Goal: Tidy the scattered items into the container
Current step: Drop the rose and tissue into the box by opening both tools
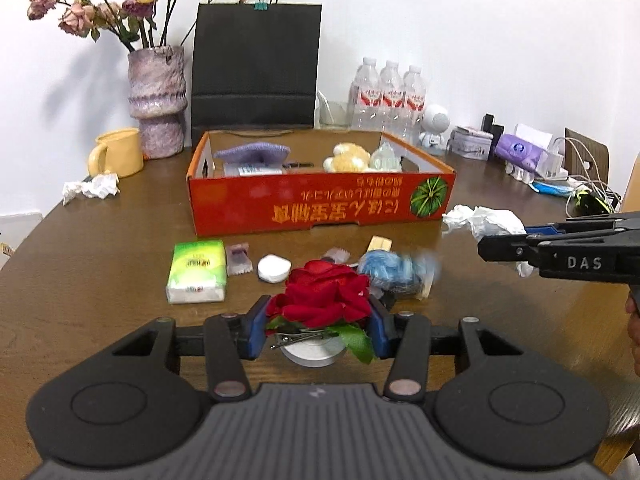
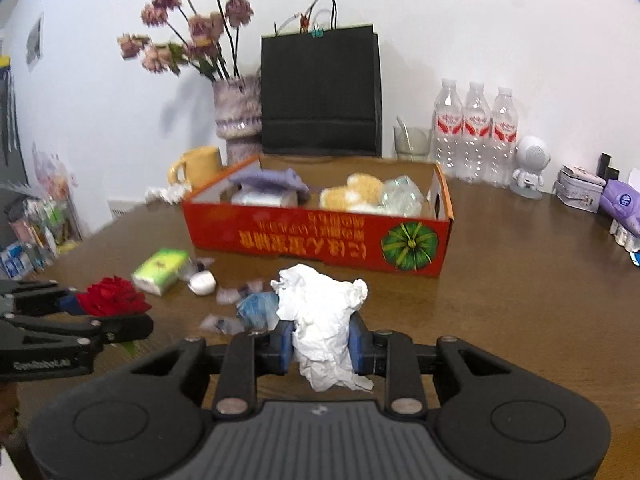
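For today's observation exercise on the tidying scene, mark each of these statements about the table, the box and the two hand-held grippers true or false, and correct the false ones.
1. The left hand-held gripper holds a red fabric rose. True.
2. The right hand-held gripper is empty. False: its pads clamp a crumpled white tissue.
3. The orange cardboard box already holds a purple knitted item and a yellow plush toy. True.
4. The green tissue pack lies inside the box. False: it lies on the table in front of the box.
5. Three water bottles stand behind the box. True.
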Available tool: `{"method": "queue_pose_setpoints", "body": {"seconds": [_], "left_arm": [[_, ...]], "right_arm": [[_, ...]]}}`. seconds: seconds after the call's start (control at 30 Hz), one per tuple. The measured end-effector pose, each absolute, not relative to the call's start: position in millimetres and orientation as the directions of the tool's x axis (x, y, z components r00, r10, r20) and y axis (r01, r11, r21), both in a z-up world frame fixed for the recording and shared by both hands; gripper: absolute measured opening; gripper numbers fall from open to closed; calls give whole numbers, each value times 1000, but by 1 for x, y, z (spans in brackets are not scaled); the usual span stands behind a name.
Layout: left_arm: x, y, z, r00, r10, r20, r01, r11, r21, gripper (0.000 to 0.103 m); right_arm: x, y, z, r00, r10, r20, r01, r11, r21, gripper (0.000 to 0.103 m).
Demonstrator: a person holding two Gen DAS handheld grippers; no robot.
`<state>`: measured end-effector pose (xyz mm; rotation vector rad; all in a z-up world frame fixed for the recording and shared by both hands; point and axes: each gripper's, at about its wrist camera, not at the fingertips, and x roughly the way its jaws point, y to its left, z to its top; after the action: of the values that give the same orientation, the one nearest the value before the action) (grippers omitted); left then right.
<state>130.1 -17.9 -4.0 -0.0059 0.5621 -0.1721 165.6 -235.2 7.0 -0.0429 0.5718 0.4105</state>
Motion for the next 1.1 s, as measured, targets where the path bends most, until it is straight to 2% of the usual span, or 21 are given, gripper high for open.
{"method": "queue_pose_setpoints", "body": {"seconds": [0.27,0.37,0.5,0.67,0.83,1.0,1.1], "left_arm": [[147,-17,14,827,-215,-519,205,976,-77,49],[176,-13,41,822,-275,-499,239,961,-137,49],[236,-17,80,851,-255,-459,223,967,-123,49],[339,-29,85,806,-207,-555,137,977,-165,49],[422,-51,62,754,-102,-648,75,995,-70,49],[465,-54,29,697,-70,-714,52,998,-48,49],[475,-53,12,670,-55,-741,35,998,-43,50]], "right_arm": [[183,-232,28,777,367,-511,-405,913,40,26],[209,-230,52,797,364,-482,-409,912,12,26],[270,-225,79,816,333,-472,-379,925,-3,26],[361,-210,71,799,282,-531,-337,942,-7,26],[438,-197,41,754,263,-603,-320,947,12,26],[495,-191,8,680,237,-694,-315,949,15,28],[509,-193,-4,662,222,-716,-301,953,17,31]]}}
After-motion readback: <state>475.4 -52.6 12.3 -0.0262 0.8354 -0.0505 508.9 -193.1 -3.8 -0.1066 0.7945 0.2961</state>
